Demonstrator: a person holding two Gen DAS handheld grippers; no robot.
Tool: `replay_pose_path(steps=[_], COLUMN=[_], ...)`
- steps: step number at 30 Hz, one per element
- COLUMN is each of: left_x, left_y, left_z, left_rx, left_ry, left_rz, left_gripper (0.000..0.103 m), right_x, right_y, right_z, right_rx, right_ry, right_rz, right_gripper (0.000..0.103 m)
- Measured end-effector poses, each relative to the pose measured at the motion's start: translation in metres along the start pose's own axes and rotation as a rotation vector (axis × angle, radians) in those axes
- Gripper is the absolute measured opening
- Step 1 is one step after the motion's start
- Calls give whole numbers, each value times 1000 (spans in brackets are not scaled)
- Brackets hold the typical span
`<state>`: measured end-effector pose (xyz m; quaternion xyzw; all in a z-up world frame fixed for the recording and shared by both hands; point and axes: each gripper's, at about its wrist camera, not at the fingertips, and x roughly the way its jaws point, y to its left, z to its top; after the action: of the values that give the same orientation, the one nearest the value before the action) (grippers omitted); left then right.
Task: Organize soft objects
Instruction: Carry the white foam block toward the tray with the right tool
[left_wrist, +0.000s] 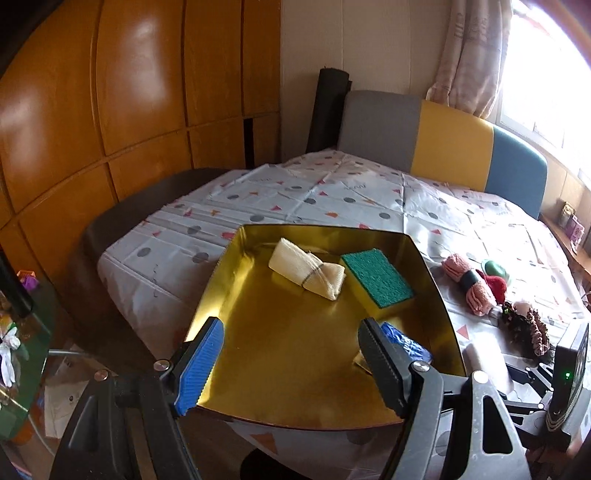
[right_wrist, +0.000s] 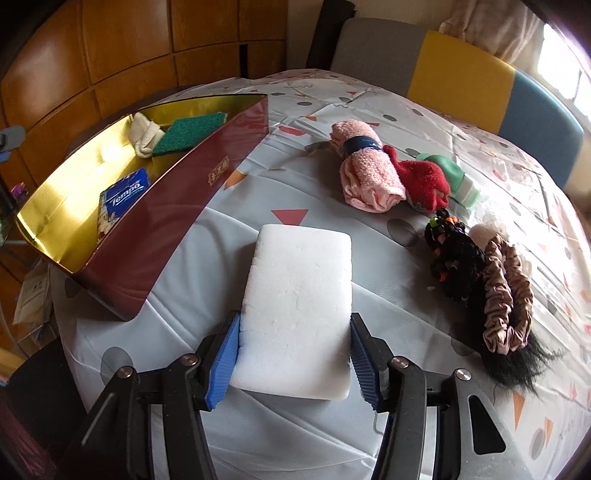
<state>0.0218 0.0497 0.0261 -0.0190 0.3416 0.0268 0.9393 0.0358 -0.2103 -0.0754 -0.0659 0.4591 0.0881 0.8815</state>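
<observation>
Right wrist only: white sponge.

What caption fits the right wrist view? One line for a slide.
Right gripper clamps a white sponge beside the gold-lined box.

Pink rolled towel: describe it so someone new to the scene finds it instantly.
Start at the gold-lined box on the patterned tablecloth, then look right to the loose pile of soft items. The pink rolled towel is the pile's nearest item to the box, touching a red fuzzy item. Only it has a dark band around its middle.
</observation>
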Motion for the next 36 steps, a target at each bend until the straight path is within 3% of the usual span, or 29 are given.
replay_pose_path(steps=[16, 25, 32, 36], left_x=[1, 9, 11, 12], left_y=[17, 23, 26, 30], left_z=[-11, -15, -15, -16], left_rx=[-12, -28, -33, -38], left_ry=[11, 49, 54, 60], left_rz=[-30, -27, -24, -20], left_gripper=[82, 82, 82, 82], right_x=[-6, -33, -59, -60], right_y=[-5, -18, 2, 25], right_z=[5, 19, 46, 60], right_rx=[170, 244, 205, 164], right_ry=[48, 2, -72, -70], right_rz=[-60, -66, -16, 47], right_gripper=[55, 55, 55, 55])
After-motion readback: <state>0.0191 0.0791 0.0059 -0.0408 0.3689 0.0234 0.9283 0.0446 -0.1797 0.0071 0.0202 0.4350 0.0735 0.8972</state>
